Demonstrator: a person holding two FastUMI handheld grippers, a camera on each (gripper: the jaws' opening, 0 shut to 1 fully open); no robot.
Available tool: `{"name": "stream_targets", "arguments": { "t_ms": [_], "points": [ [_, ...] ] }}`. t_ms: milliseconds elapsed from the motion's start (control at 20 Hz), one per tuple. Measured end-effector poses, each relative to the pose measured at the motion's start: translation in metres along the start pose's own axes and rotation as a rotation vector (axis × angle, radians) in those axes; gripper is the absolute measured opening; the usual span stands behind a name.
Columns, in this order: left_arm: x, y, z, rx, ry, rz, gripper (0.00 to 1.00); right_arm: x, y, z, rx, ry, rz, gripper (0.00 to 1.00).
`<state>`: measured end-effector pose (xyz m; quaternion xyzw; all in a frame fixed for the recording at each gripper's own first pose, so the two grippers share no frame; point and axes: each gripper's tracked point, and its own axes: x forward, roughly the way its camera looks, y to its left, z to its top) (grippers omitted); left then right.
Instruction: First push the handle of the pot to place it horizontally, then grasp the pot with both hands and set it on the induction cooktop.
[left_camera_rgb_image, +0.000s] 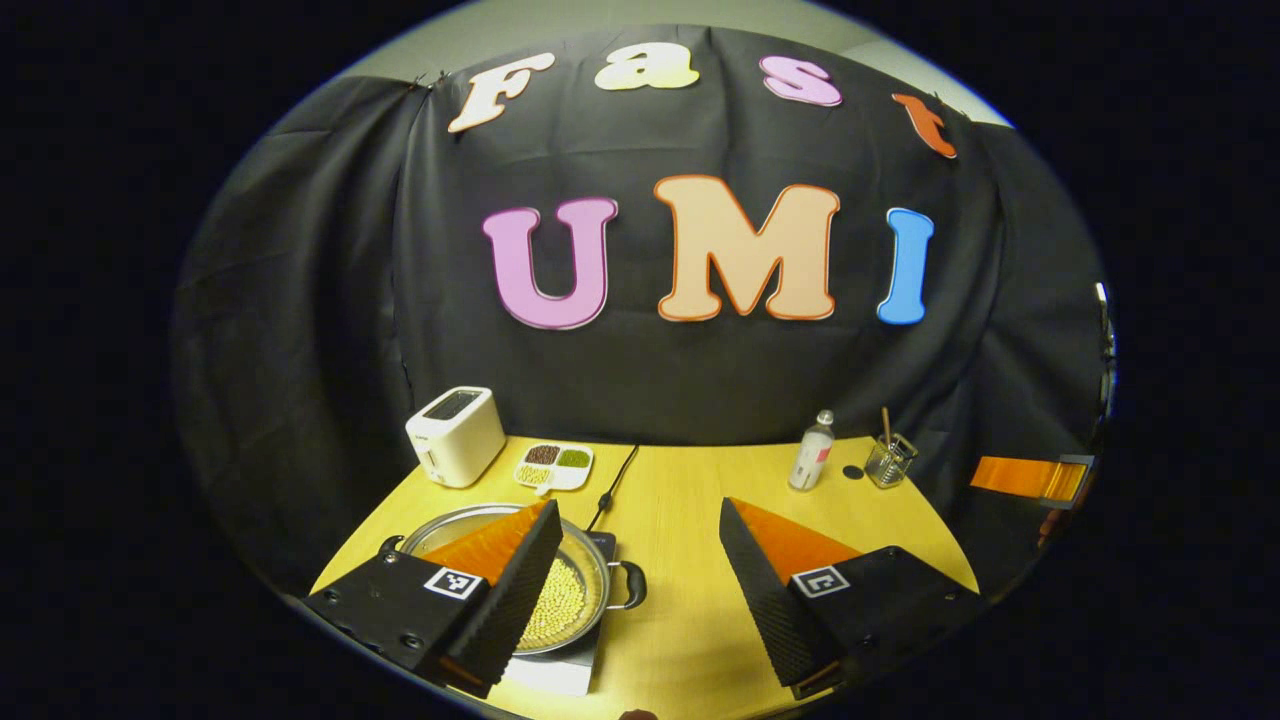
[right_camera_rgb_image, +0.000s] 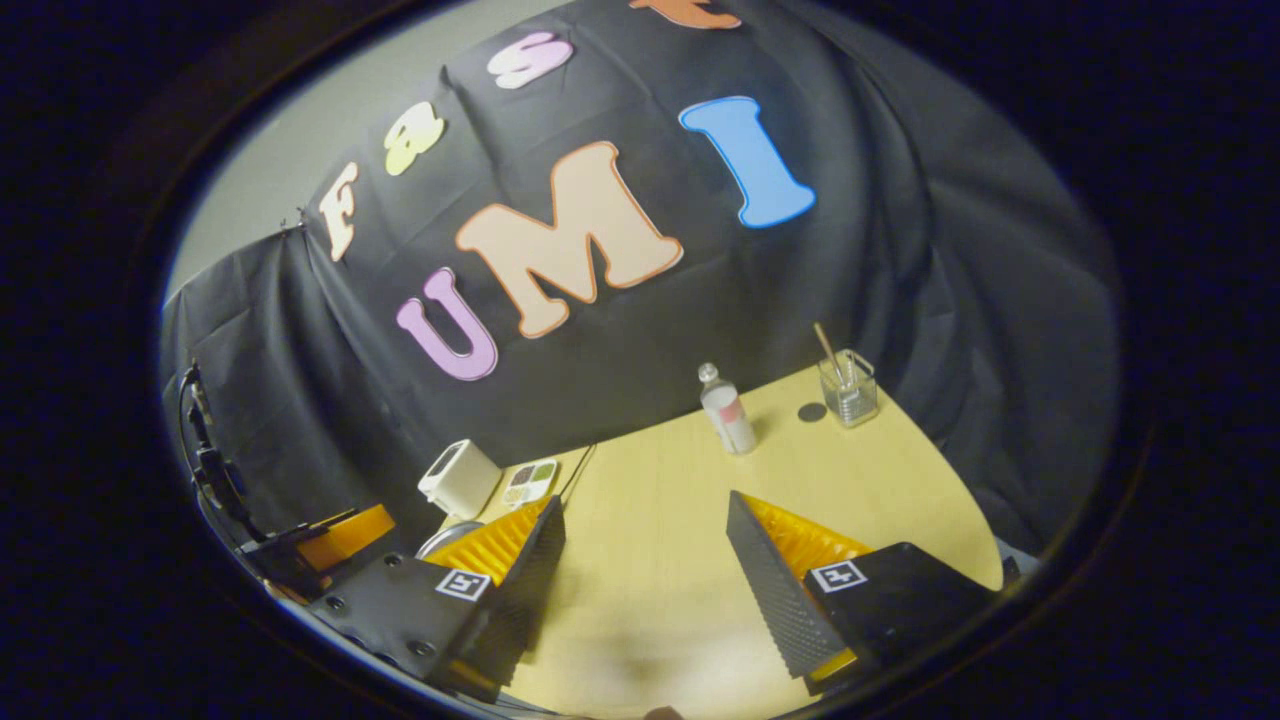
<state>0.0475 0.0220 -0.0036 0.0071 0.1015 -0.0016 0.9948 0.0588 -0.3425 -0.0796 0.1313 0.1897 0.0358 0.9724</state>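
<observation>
Left gripper view: the left gripper (left_camera_rgb_image: 635, 565) hangs above the table (left_camera_rgb_image: 690, 500) with its fingers (left_camera_rgb_image: 760, 590) spread wide apart, grasping nothing. The pot (left_camera_rgb_image: 580, 590), holding pale beans, sits on the induction cooktop (left_camera_rgb_image: 560, 672) at the near left of the table; its side handle (left_camera_rgb_image: 628, 585) points toward the table's middle. The left-hand finger overlaps the pot's rim in this view; contact cannot be determined. Behind the pot stand a white toaster (left_camera_rgb_image: 455, 435) and a divided dish (left_camera_rgb_image: 555, 465). A bottle (left_camera_rgb_image: 812, 452) and a glass holder (left_camera_rgb_image: 888, 460) stand at the far right.

Right gripper view: the right gripper (right_camera_rgb_image: 645, 575) is also released, fingers apart above bare table, with the pot's rim (right_camera_rgb_image: 445, 540) just beyond its left-hand finger.
</observation>
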Motion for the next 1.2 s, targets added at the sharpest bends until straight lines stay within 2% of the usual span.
{"name": "stream_targets", "arguments": {
  "t_ms": [150, 200, 300, 500, 650, 700, 750, 850, 900, 950, 1000, 1050, 1100, 1200],
  "points": [
    [-0.017, -0.007, 0.025, 0.010, -0.099, 0.033, 0.96, -0.021, -0.002, 0.028, -0.097, -0.074, -0.024, 0.99],
    [-0.023, -0.006, 0.033, 0.012, -0.126, 0.053, 0.96, -0.027, 0.001, 0.036, -0.113, -0.094, -0.024, 0.92],
    [-0.036, -0.006, 0.046, 0.003, -0.180, 0.088, 0.94, -0.041, 0.005, 0.049, -0.133, -0.134, -0.019, 0.92],
    [-0.062, -0.007, 0.067, -0.050, -0.283, 0.120, 0.96, -0.063, 0.003, 0.067, -0.168, -0.198, -0.023, 0.92],
    [-0.075, -0.015, 0.069, -0.074, -0.325, 0.114, 0.93, -0.074, 0.003, 0.078, -0.191, -0.256, -0.014, 0.92],
    [-0.079, -0.015, 0.068, -0.079, -0.335, 0.122, 0.96, -0.079, 0.004, 0.080, -0.202, -0.273, -0.010, 0.92],
    [-0.083, -0.015, 0.069, -0.086, -0.351, 0.134, 0.96, -0.087, 0.004, 0.083, -0.216, -0.291, -0.007, 0.99],
    [-0.087, -0.021, 0.068, -0.100, -0.371, 0.130, 0.96, -0.101, 0.004, 0.085, -0.240, -0.320, -0.005, 0.99],
    [-0.090, -0.024, 0.065, -0.108, -0.375, 0.122, 0.92, -0.106, 0.006, 0.086, -0.245, -0.331, -0.002, 0.99],
    [-0.092, -0.028, 0.064, -0.113, -0.374, 0.112, 0.96, -0.108, 0.006, 0.087, -0.243, -0.340, -0.001, 0.99],
    [-0.093, -0.030, 0.064, -0.113, -0.377, 0.109, 0.92, -0.111, 0.006, 0.088, -0.238, -0.354, -0.002, 0.99],
    [-0.094, -0.029, 0.063, -0.108, -0.383, 0.110, 0.96, -0.114, 0.006, 0.089, -0.231, -0.365, 0.000, 0.99],
    [-0.093, -0.031, 0.064, -0.101, -0.388, 0.109, 0.96, -0.117, 0.007, 0.089, -0.227, -0.370, 0.006, 0.92],
    [-0.093, -0.031, 0.067, -0.081, -0.391, 0.098, 0.96, -0.121, 0.005, 0.087, -0.221, -0.375, 0.005, 0.92]
  ]
}}
